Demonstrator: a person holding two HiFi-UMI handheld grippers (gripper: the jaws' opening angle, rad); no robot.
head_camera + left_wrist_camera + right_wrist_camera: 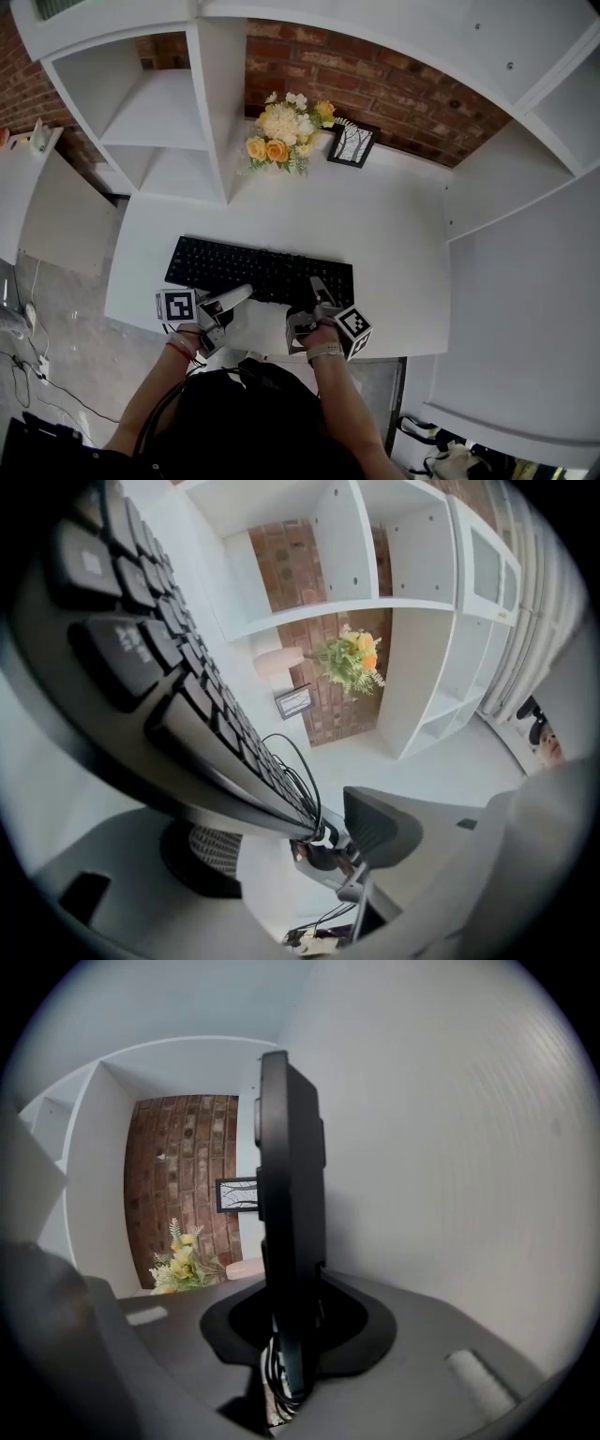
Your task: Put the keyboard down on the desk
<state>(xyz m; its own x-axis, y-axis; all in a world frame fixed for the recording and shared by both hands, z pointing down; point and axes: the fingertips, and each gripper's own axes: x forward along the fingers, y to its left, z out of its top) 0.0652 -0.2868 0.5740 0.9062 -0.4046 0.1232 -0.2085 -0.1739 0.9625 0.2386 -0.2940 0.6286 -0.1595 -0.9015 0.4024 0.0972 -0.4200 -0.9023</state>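
Note:
The black keyboard (260, 270) lies flat along the front part of the white desk (375, 234). My left gripper (230, 307) is at its front edge, left of the middle. In the left gripper view the jaws stand wide open: the keyboard (141, 658) runs along one jaw, and the dark pad (380, 827) of the other is well clear of it. My right gripper (317, 289) holds the front edge further right. In the right gripper view the keyboard's thin edge (291, 1194) is clamped between the jaws, with its black cable (277, 1372) bunched below.
A bunch of yellow and white flowers (286, 131) and a small framed picture (352, 143) stand at the desk's back against the brick wall. White shelf compartments (159, 122) rise at the back left, and a white cabinet side (506, 178) stands at the right. The desk's front edge is under my hands.

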